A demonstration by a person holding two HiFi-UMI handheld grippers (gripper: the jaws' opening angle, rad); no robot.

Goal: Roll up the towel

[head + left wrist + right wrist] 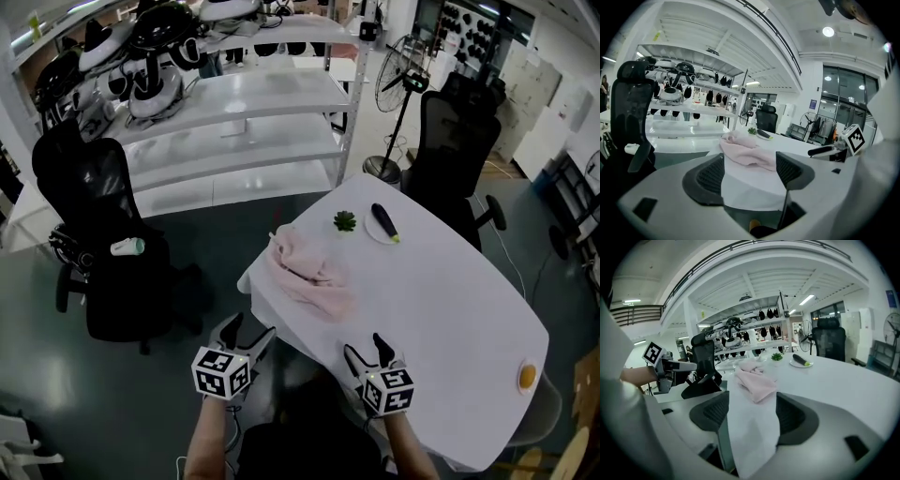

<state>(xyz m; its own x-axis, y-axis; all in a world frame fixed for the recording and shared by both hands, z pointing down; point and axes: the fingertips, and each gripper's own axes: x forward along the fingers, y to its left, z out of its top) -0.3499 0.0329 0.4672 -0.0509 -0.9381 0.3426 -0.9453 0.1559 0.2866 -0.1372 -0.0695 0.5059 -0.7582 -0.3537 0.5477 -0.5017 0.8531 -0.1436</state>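
White table [450, 281] — crumpled pink towel [305, 267] ahead of left gripper [248, 328] and right gripper [366, 349], jaws apart, empty, short of it.

The white counter [441, 291] is carrying a crumpled pink towel [305, 267], a small green plant [345, 221], a plate [373, 232] (dark vegetable [382, 220] lying on it) and an orange object [527, 377].

Lower right in the head view, a small orange thing [527, 376] on the bench [450, 300] is too small to identify. In the left gripper view, the left tongs' [750, 171] right pad [790, 169] hides the towel's [743, 151] right end.
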